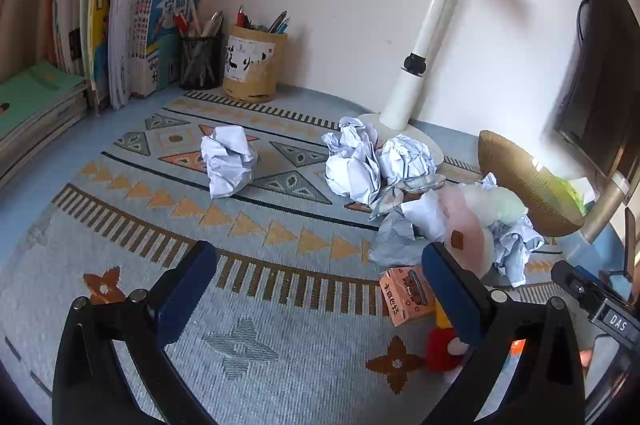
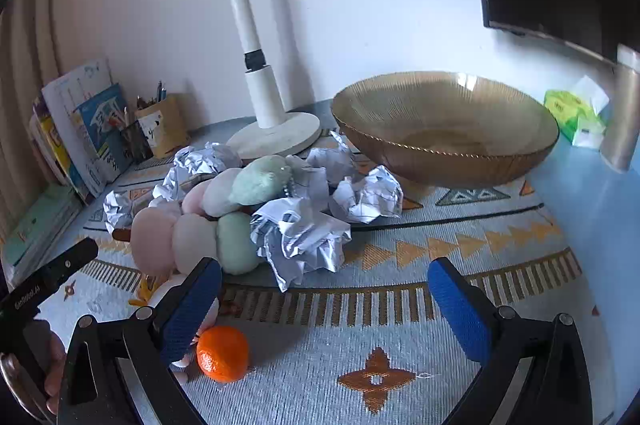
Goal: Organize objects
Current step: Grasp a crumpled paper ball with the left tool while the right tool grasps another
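Crumpled paper balls lie scattered on the patterned mat: one alone (image 1: 229,161), a pair (image 1: 352,161) by the lamp base, more (image 2: 300,237) around a pastel plush toy (image 2: 192,237). A small pink carton (image 1: 406,295) and a red plush (image 1: 440,349) lie near my left gripper's right finger. An orange (image 2: 222,353) rests by my right gripper's left finger. An amber glass bowl (image 2: 444,149) stands empty at the back right. My left gripper (image 1: 320,289) is open over bare mat. My right gripper (image 2: 324,305) is open too, holding nothing.
A white desk lamp (image 1: 416,73) stands by the wall. Books (image 1: 112,25) and two pen holders (image 1: 248,65) fill the back left corner. A dark monitor (image 1: 608,65) and a green tissue pack (image 2: 576,117) are on the right. The other gripper's body (image 2: 48,281) shows at the left edge.
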{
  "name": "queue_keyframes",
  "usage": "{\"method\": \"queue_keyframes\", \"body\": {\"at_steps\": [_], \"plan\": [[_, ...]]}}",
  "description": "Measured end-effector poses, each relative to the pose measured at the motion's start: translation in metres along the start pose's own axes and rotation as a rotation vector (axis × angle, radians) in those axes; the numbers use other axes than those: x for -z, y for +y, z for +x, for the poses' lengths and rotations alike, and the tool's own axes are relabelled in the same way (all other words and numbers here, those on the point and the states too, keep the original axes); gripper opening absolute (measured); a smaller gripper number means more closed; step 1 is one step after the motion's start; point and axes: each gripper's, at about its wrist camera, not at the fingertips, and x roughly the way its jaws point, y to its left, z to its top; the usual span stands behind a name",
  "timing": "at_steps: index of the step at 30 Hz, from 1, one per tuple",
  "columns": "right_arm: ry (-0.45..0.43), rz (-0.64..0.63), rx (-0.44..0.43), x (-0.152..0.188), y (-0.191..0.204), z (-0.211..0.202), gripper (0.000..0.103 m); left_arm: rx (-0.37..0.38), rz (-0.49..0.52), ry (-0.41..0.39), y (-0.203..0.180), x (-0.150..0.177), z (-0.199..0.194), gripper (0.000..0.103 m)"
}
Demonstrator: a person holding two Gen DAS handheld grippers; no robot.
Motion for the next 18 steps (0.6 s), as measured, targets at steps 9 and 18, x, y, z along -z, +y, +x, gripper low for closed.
{"method": "queue_keyframes", "body": {"at_steps": [9, 18], "plan": [[0.01, 0.018, -0.001, -0.001, -0.006, 0.002, 0.103, 0.006, -0.028, 0.006, 0.004, -0.002, 0.0, 0.102], [0.006, -0.221, -0.133, -0.058, 0.057, -0.028, 0.103, -0.11, -0.039, 0.104, 0.05, -0.061, -0.004, 0.102]]}}
